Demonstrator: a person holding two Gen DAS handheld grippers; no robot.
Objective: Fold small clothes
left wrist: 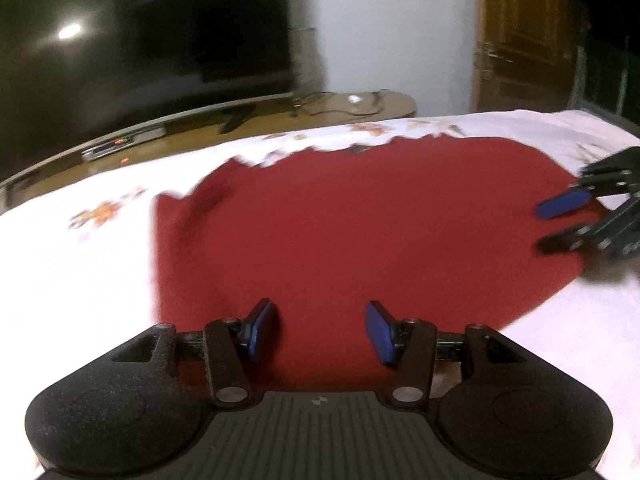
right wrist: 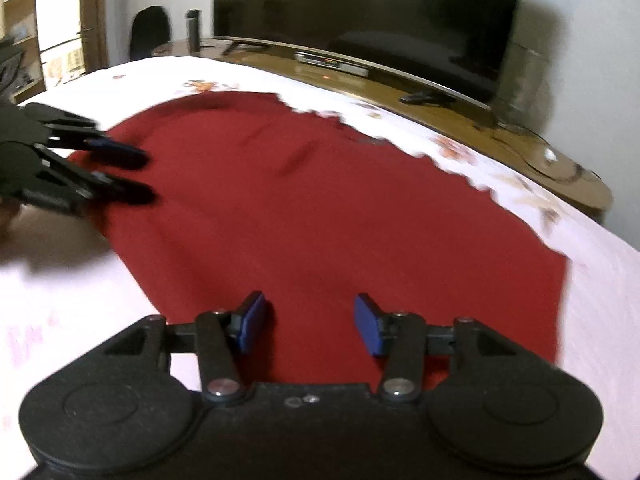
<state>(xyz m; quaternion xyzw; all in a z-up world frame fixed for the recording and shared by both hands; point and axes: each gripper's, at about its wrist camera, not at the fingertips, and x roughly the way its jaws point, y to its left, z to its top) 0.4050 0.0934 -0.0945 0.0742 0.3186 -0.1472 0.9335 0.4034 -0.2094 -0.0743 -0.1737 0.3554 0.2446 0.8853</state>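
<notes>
Your left hand-held gripper hangs over the near edge of a red cloth, its blue pads apart with nothing between them. The cloth lies spread flat on a white floral bedsheet. Your right hand-held gripper reaches in over the cloth's right edge, jaws parted. Behind stands a dark television on a wooden stand.

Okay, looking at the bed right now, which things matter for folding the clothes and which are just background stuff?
For the job:
red cloth, spread on the white bedsheet
left gripper, fingers apart, nothing held
right gripper, fingers apart, nothing held

Just lying about:
television
wooden TV stand
remote
set-top box
</notes>
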